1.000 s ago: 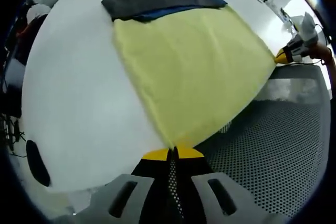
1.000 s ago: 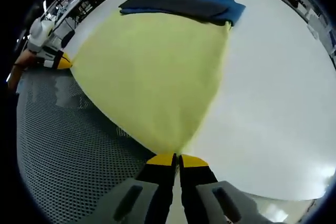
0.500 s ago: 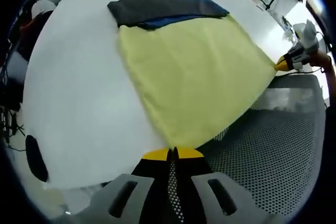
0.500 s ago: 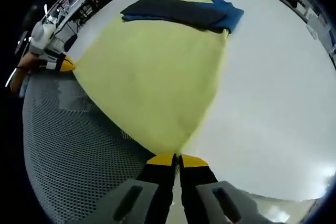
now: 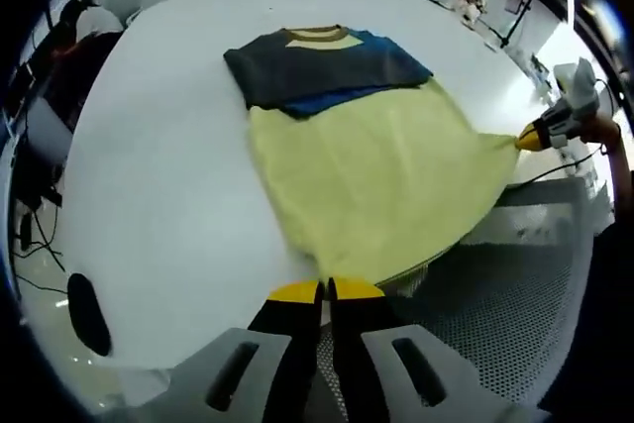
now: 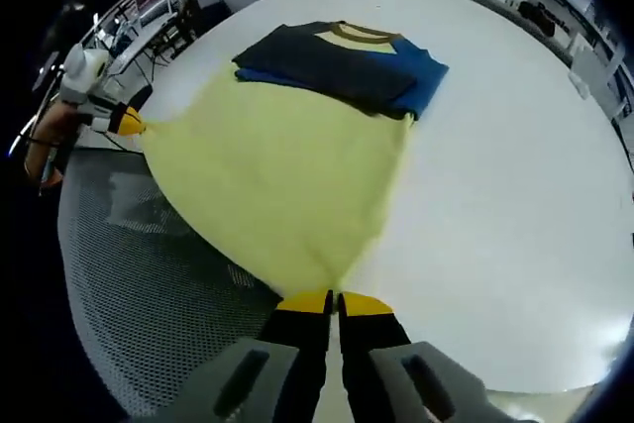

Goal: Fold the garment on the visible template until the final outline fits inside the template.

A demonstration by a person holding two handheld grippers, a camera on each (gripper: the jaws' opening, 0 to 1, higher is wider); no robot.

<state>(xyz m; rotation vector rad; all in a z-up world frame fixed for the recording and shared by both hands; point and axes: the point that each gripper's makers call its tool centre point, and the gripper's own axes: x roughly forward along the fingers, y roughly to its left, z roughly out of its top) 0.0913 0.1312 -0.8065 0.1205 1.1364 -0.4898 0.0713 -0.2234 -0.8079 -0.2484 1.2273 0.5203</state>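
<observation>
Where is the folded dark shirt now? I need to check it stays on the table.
In both views the dark shirt lies on the white table, at the yellow cloth's far edge.

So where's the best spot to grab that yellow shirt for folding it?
By its two bottom corners, from the near table edge. The yellow shirt lies flat, hem toward the person, and the left gripper and right gripper each pinch one corner there.
</observation>
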